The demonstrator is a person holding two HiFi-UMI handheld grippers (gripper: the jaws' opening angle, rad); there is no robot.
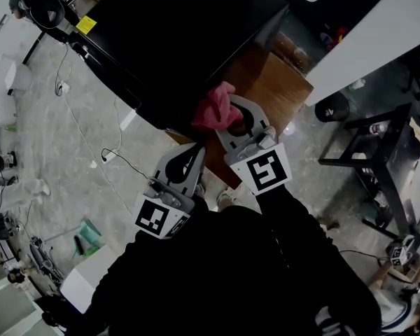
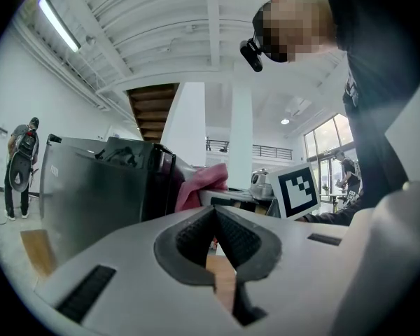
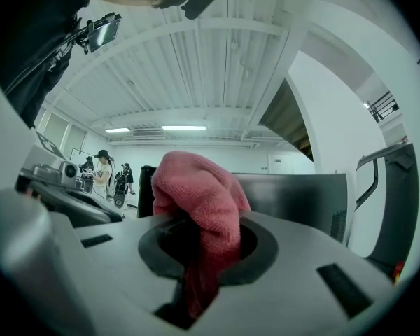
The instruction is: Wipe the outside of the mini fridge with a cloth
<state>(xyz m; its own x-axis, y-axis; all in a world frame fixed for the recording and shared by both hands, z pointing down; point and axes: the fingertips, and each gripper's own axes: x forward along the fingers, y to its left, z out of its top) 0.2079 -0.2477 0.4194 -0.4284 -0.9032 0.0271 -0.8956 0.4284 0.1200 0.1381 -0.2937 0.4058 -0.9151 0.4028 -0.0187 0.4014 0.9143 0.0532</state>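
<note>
Grey cable-strewn floor [image 1: 70,145], wooden stand [image 1: 280,82]. On it, black mini fridge [image 1: 182,40]; pink cloth [image 1: 213,109] at its near edge, clamped in right gripper [image 1: 231,117]. Just nearer, left gripper [image 1: 191,154], jaws together, empty. Best: press flat, sweep overlapping strokes.

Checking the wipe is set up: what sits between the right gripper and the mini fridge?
Only the pink cloth. It is clamped in the right gripper and bunched at the edge of the mini fridge. The head view shows this best.
</note>
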